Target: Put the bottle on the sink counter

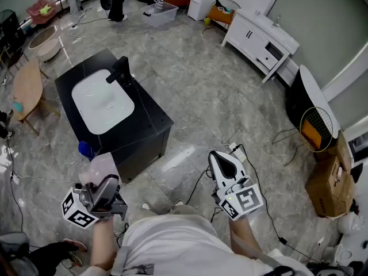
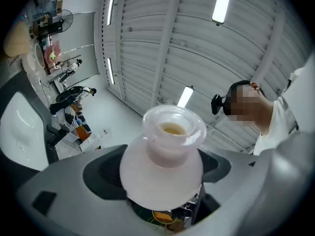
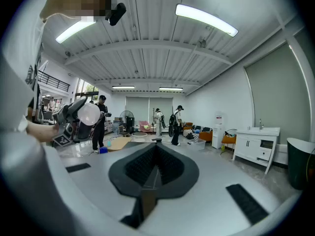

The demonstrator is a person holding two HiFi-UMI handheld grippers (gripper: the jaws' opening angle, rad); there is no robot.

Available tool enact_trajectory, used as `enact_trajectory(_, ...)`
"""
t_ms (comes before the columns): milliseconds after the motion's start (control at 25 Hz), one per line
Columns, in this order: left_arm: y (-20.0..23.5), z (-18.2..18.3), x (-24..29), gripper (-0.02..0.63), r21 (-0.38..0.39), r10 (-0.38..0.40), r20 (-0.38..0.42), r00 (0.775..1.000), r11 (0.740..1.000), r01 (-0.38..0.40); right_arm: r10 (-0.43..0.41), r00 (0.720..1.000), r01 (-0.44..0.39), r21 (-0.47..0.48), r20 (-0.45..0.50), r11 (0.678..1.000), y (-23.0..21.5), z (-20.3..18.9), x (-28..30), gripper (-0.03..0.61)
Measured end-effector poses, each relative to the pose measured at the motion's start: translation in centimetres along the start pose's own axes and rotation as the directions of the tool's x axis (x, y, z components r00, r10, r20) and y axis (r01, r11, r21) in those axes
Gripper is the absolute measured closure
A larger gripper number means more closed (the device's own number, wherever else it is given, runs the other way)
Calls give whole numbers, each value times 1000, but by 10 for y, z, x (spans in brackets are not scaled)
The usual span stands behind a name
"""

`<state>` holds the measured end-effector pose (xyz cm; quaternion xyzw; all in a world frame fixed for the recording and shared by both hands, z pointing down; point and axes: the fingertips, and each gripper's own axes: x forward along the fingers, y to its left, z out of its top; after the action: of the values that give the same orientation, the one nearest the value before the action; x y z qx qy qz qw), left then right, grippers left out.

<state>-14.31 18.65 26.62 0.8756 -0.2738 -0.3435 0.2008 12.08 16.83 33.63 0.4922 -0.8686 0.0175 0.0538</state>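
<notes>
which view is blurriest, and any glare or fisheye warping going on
Left gripper view: the bottle sits so near the lens that it looks soft, and the ceiling light blows out white. Right gripper view: sharper, but strong fisheye bends straight lines and darkens the picture's corners. Head view: evenly lit, with a soft sheen on the floor.

The bottle [image 2: 162, 154] in your left tool [image 2: 160, 173] is of a frosted, half-clear material, pale pink, with a smooth matt skin; I cannot tell if it is glass or plastic. This tool's body is smooth grey plastic, matt, and its pads [image 2: 101, 173] are black and dull. Your right tool [image 3: 156, 154] has black, finely ribbed pads. The bench [image 1: 150, 125] has a dark, smooth top; its basin [image 1: 103, 99] is white and glossy, the tap [image 1: 119, 71] matt black. The floor [image 1: 207, 96] is polished grey tile, stone-like, with bright reflections. The box [image 1: 330, 186] is plain brown cardboard.
</notes>
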Motion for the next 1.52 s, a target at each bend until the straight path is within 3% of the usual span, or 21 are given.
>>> enact_trajectory(640, 2, 10, -18, 202, -34, -46, -38, 998, 998, 45, -60, 998, 60, 7, 1, 998, 30, 2, -8, 568)
enact_trajectory(760, 6, 11, -25, 202, -49, -67, -51, 996, 997, 65, -81, 996, 80, 44, 20, 996, 40, 0, -9, 568)
enact_trajectory(1080, 19, 27, -34, 202, -119, -136, -30, 990, 984, 132, -134, 991, 135, 34, -28, 990, 69, -10, -5, 568)
enact_trajectory(1520, 38, 26, -10, 202, -126, -153, -17, 988, 981, 150, -127, 992, 128, 51, -26, 990, 43, -17, 26, 568)
